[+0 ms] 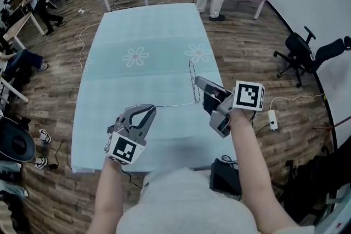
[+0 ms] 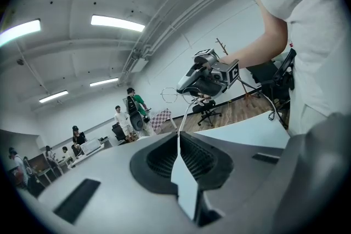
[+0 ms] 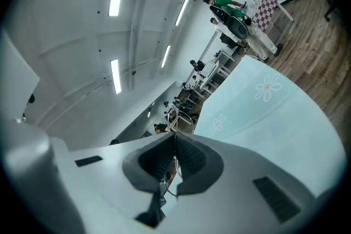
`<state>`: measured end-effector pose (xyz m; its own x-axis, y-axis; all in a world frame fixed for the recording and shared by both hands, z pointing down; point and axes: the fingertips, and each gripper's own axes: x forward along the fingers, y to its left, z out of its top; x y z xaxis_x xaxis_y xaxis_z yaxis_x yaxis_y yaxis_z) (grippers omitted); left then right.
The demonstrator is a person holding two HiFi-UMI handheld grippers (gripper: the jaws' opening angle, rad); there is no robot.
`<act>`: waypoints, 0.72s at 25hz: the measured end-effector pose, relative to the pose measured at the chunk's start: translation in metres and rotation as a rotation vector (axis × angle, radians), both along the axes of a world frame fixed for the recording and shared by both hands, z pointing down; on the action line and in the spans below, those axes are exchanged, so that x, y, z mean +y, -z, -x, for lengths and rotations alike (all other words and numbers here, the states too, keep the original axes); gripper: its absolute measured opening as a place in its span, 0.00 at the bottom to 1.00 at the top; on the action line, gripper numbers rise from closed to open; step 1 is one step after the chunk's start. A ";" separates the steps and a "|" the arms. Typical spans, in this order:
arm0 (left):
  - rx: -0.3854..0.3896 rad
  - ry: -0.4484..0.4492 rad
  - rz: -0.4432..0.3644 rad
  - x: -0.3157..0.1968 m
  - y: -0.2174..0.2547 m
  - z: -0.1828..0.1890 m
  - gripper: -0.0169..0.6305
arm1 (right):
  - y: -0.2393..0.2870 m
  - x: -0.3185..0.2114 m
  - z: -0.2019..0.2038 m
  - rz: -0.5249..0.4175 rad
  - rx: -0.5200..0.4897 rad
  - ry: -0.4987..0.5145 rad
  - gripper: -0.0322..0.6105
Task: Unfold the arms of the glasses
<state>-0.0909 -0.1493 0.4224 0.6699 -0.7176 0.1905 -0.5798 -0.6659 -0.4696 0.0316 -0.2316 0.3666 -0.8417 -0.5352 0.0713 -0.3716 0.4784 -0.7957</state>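
At the lower left of the head view, the left gripper (image 1: 148,111) is raised over the near part of the desk (image 1: 142,30). Its jaws are closed down to a slit on the tip of one thin wire arm (image 1: 175,104) of the glasses (image 1: 195,90); the left gripper view shows that wire rising from between the pressed pads toward the other gripper. From there the arm runs almost level across the middle of the head view. At its right end it meets the frame, which is held off the desk and seen nearly edge-on, with the two lens rings (image 1: 191,69) one above the other. Just right of centre, the right gripper (image 1: 202,85) has its jaws pinched together on the frame near that end. In its own view a wire ring shows just past the closed tips, with more wire looping below them. Judging from this, one arm already looks swung out well away from the frame, so that half of the task seems done or nearly so. I cannot find the second arm in any view, and it may be folded behind the lenses. If so, opening it is what is left, along with checking that the first arm is fully out.
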 end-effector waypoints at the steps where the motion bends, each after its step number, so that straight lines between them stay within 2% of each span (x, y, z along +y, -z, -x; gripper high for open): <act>1: 0.011 0.020 -0.004 -0.003 0.001 0.002 0.06 | 0.001 0.001 0.001 -0.007 -0.002 0.011 0.07; 8: 0.034 0.100 -0.019 -0.014 0.007 0.010 0.06 | 0.004 0.002 0.008 -0.006 -0.021 0.035 0.07; 11: 0.073 0.122 0.006 -0.016 0.007 0.015 0.16 | 0.006 0.003 0.009 -0.008 -0.024 0.044 0.07; 18: 0.147 0.140 0.056 -0.018 0.000 0.015 0.16 | 0.011 0.004 0.008 -0.002 -0.065 0.045 0.07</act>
